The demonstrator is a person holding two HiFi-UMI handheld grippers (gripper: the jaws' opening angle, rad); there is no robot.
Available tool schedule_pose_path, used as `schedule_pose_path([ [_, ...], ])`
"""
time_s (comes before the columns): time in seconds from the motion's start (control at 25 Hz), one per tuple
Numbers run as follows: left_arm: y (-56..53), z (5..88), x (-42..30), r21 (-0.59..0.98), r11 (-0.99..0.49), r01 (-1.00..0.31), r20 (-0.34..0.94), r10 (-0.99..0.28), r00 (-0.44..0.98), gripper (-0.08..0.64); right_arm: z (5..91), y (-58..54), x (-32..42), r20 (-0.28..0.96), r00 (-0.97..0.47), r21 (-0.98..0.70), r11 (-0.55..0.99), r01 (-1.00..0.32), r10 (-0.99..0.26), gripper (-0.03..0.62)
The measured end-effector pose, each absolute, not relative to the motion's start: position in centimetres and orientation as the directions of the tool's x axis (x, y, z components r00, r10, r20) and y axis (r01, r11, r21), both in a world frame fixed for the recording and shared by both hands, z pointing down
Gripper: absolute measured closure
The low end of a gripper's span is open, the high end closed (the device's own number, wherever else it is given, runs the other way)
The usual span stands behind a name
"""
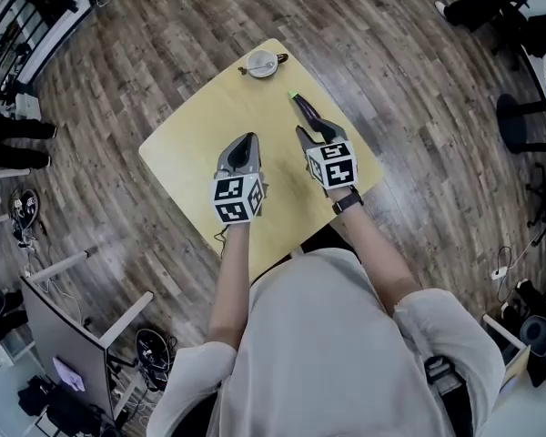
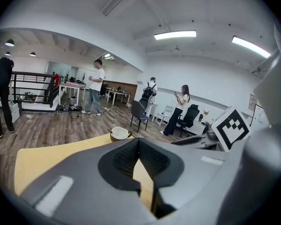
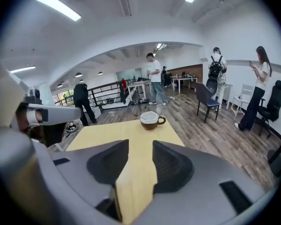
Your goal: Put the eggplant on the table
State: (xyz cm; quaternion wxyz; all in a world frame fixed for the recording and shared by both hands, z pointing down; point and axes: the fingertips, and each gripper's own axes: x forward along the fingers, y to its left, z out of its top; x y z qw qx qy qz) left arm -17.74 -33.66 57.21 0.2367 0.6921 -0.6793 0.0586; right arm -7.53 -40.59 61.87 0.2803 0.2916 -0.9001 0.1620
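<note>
The eggplant, dark purple with a green stem end, lies on the yellow table toward its right edge. My right gripper hovers just behind it, jaws open; in the right gripper view only bare tabletop shows between them and the eggplant is out of sight. My left gripper hangs over the middle of the table, to the left of the right one. Its jaws meet at the tips with nothing between them.
A brown cup with a white inside stands at the table's far corner, also seen as the cup straight ahead of the right gripper. Wooden floor surrounds the table. A black chair and several people stand further off.
</note>
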Motion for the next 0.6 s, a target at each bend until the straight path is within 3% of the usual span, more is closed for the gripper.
schedule_pose_path([
  [0.4, -25.2, 50.4, -20.2, 0.204, 0.071, -0.976, 0.302, -0.953, -0.006, 0.551, 52.0, -32.1, -8.5, 0.426, -0.764, -0.183, 0.781, -0.597, -0.484, 0.506],
  [0.6, -22.0, 47.5, -21.2, 0.157, 0.086, -0.984, 0.253, -0.966, -0.044, 0.551, 47.2, -29.3, -8.8, 0.323, -0.785, -0.130, 0.797, -0.589, -0.528, 0.528],
])
